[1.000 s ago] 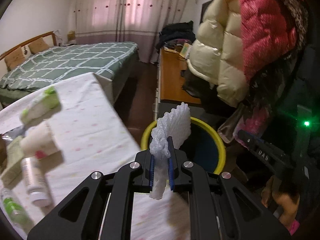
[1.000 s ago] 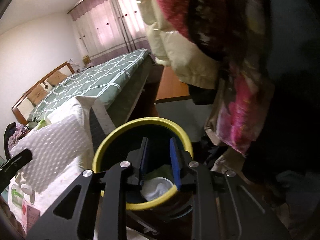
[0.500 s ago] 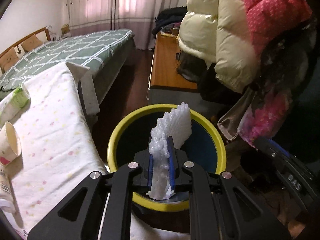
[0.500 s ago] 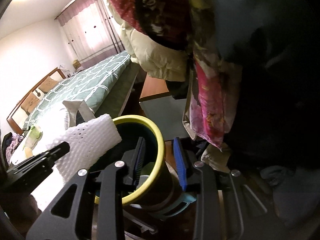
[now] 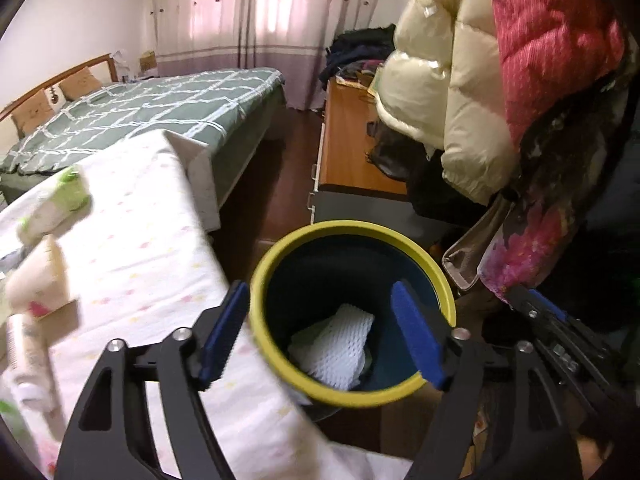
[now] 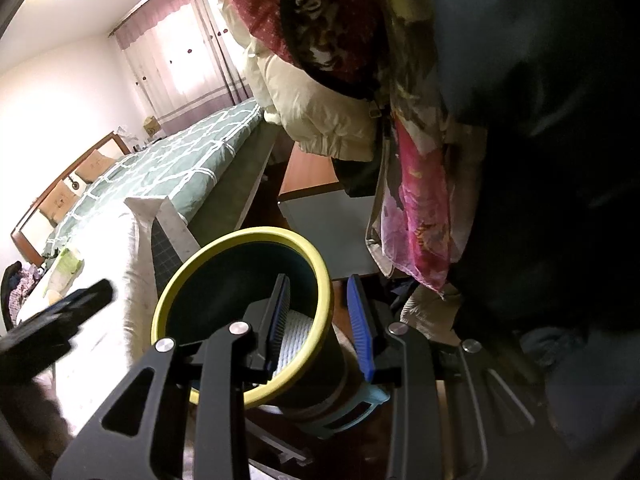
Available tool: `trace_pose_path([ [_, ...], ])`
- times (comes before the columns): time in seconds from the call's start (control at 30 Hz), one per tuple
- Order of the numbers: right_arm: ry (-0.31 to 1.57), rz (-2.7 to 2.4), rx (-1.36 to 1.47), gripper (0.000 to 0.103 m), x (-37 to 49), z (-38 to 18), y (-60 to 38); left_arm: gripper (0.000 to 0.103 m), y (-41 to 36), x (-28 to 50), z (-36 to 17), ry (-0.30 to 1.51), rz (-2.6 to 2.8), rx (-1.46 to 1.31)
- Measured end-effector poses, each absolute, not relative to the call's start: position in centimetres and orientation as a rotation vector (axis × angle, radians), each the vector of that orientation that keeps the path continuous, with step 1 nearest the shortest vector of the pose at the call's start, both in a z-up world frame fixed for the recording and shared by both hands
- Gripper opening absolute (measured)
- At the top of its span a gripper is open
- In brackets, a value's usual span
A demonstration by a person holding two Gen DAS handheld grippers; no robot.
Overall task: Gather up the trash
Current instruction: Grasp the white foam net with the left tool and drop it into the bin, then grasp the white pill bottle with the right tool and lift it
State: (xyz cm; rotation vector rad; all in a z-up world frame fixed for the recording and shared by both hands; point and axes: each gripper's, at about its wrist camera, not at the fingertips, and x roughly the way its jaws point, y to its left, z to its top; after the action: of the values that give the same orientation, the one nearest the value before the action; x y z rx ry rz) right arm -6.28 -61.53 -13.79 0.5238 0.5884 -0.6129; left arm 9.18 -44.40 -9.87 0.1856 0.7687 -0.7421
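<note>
A dark blue trash bin with a yellow rim (image 5: 280, 248) stands on the floor beside the table. A white foam net (image 5: 340, 344) lies inside it. My left gripper (image 5: 320, 336) is open and empty above the bin's mouth. In the right wrist view my right gripper (image 6: 322, 326) has its jaws on either side of the bin's rim (image 6: 324, 280), one finger inside and one outside; the foam net (image 6: 294, 340) shows inside. On the table lie a paper cup (image 5: 38, 276), a green-and-white packet (image 5: 60, 200) and a white bottle (image 5: 28, 360).
The table with a dotted white cloth (image 5: 140, 248) is to the left of the bin. Hanging coats (image 5: 500, 80) crowd the right side. A wooden desk (image 5: 348, 140) and a green bed (image 5: 152, 116) lie beyond.
My left gripper opened and let go of the foam net, which fell into the bin. My right gripper stayed around the bin's rim.
</note>
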Motion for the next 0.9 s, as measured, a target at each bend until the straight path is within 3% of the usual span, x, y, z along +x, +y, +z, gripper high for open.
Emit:
trace_pose_path([
  [0.43, 0.669, -0.322, 0.410, 0.033, 1.0, -13.4, -50.8, 0.098, -24.2, 8.2, -3.6, 0.636, -0.437, 0.031],
  [0.9, 0.739, 0.085, 0.249, 0.044, 9.1, -11.0, -33.2, 0.098, -4.8, 7.0, -3.6, 0.538, -0.081, -0.109],
])
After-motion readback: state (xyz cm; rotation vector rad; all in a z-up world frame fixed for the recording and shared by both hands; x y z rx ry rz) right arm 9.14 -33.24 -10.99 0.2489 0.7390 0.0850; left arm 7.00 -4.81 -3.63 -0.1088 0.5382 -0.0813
